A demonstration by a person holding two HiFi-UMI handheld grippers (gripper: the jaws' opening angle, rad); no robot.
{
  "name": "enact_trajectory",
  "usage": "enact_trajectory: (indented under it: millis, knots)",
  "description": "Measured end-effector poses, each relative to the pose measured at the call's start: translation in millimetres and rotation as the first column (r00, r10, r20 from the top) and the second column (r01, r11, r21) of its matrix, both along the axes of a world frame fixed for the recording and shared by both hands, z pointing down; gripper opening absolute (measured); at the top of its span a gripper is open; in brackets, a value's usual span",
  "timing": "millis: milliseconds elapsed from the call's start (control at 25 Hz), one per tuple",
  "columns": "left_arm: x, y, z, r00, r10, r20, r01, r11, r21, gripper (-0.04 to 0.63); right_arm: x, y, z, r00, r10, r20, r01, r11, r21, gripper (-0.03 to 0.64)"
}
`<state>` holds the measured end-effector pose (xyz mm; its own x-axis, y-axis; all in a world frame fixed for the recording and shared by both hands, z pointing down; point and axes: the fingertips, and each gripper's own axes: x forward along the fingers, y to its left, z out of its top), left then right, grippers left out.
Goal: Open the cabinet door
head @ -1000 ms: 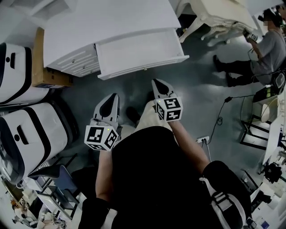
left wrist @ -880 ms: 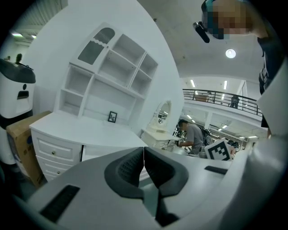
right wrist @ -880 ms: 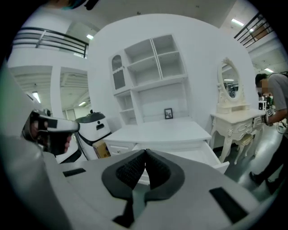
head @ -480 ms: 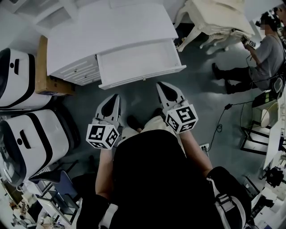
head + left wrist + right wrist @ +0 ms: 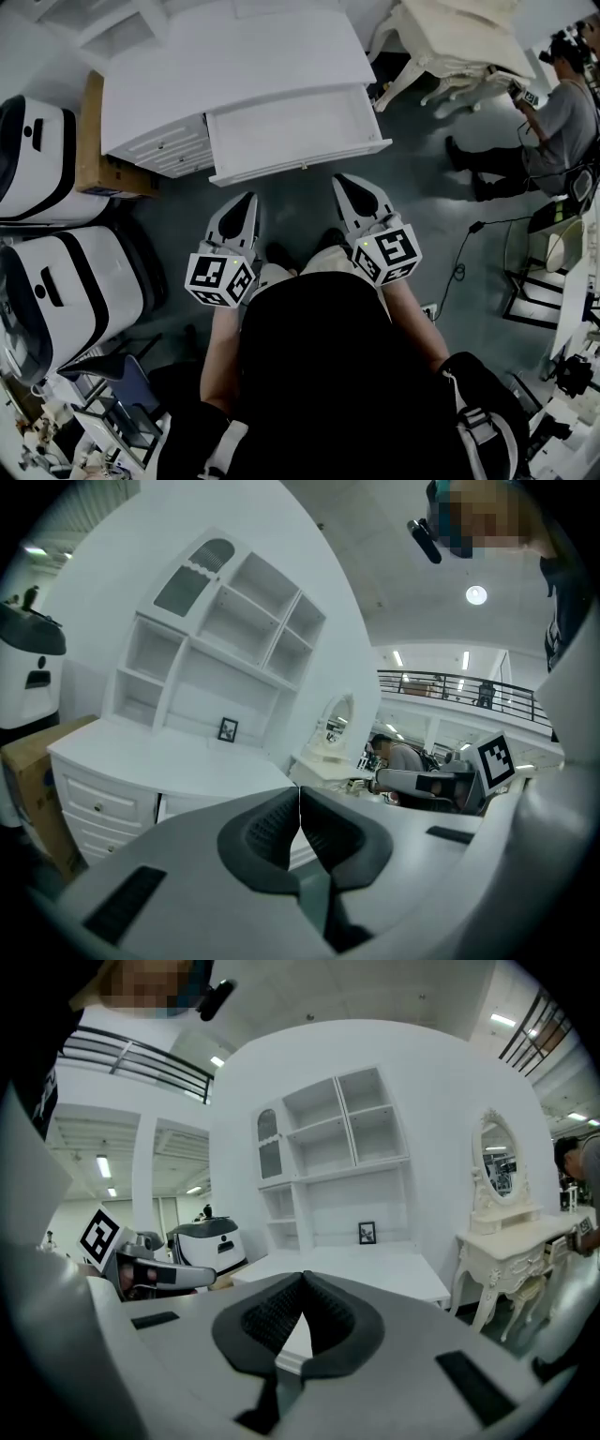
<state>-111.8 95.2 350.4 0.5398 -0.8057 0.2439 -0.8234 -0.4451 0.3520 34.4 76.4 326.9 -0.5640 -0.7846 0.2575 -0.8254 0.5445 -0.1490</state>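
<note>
1. Jaws on my left gripper (image 5: pixel 246 201) and right gripper (image 5: pixel 344 184) press together, empty, short of cabinet (image 5: pixel 234 66).
2. Its front panel (image 5: pixel 295 131) juts out, seemingly open; opening looks done, unless another door waits.

Two hand-held grippers (image 5: pixel 246 199) (image 5: pixel 340 179), one cabinet (image 5: pixel 234 66), one cardboard box (image 5: pixel 101 174), two white machines (image 5: pixel 37 155) (image 5: pixel 75 281) left, one dressing table (image 5: pixel 450 37), one seated person (image 5: pixel 561 122) far right.
</note>
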Motion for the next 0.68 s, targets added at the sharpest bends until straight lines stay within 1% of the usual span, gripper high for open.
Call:
enact_trajectory:
  millis: [360,680]
  knots:
    - [-8,6,5,1.0,-0.002,-0.011,0.002,1.0,-0.011,0.023,-6,6,1,1.0,-0.002,-0.001,0.002,1.0,-0.014,0.014]
    - [-12,16,6,1.0,0.0,-0.015,0.0,1.0,-0.012,0.023,-12,15,0,1.0,-0.011,-0.012,0.01,1.0,-0.007,0.014]
